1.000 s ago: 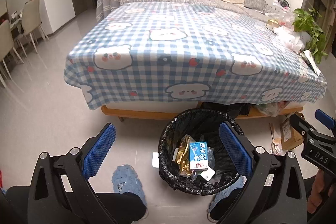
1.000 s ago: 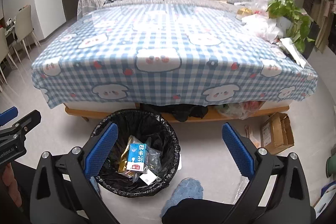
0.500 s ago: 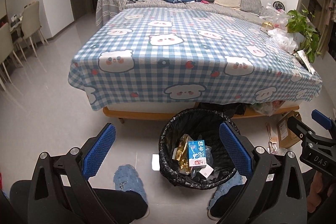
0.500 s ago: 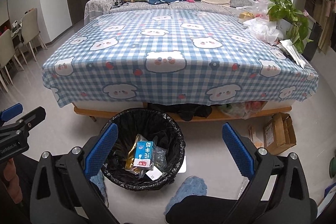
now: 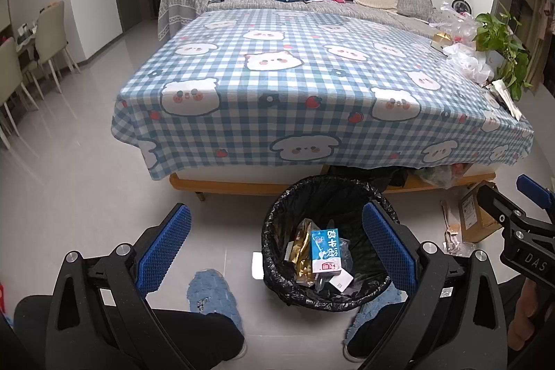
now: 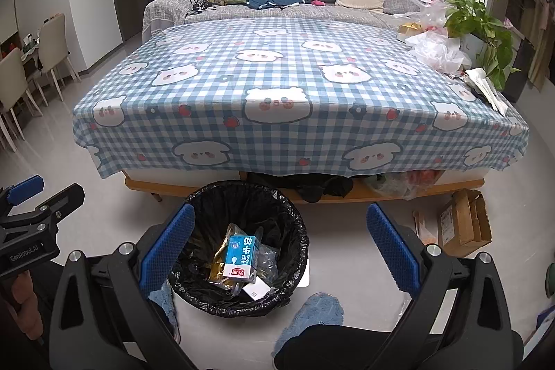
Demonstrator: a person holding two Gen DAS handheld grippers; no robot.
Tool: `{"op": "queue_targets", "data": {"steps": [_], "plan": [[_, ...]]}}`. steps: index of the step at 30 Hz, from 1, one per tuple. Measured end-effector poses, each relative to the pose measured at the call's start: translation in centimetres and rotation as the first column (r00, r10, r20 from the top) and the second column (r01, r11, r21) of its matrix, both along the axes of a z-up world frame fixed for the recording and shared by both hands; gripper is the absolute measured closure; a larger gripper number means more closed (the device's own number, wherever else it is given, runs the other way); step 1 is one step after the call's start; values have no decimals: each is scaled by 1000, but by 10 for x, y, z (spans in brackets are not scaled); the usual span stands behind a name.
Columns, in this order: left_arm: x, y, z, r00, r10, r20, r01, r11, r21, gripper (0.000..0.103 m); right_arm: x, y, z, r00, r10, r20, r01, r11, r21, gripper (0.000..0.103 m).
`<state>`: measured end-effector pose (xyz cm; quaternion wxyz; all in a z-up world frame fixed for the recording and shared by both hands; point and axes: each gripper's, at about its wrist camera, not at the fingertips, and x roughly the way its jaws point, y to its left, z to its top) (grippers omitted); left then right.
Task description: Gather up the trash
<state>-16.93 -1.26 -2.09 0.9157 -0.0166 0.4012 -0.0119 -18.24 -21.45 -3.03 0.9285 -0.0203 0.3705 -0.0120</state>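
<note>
bin: our landmark, the black-lined trash bin (image 5: 326, 231) sits on the floor right at the near edge of the checked table (image 5: 312, 85), between our slippered feet. We'd guess it's parked there so stuff can be swept or dropped straight in.
in the bin: a blue milk carton (image 5: 325, 250) lies on top of a gold wrapper (image 5: 301, 248) and some clear plastic, so that trash is already collected.
left gripper (image 5: 275, 245): jaws wide open, holding nothing, hanging just above and left of the bin.
right gripper (image 6: 281, 241): same deal, spread wide and empty, over the bin's right side.
leftovers: white plastic bags (image 6: 437, 47) far across the table from the bin, and a cardboard box (image 6: 463, 224) on the floor to its right, probably next.
</note>
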Motion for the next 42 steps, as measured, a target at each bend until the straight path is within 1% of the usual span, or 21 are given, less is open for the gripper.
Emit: {"op": "queue_targets", "data": {"steps": [11,24,28,42], "plan": [[0,0,-1,1000,0,-3,0,1000,1,6,1,6,0,1000,8,4,-8,1000,-5,8],[0,-1,-5,1000,-7,-16,6,1000,-2,6,3,2,-2,1000,1,-2,-1,1000,-6,8],[-1,-5,-3,1000,-7,-2,7,1000,17,6,3,-1,-2,1000,-3,-2,3,1000,-4,8],[-1,-5,-2,1000,-6,-2,6,1000,15,6,3,-4,-2,1000,-4,-1,4,1000,-3,8]]}}
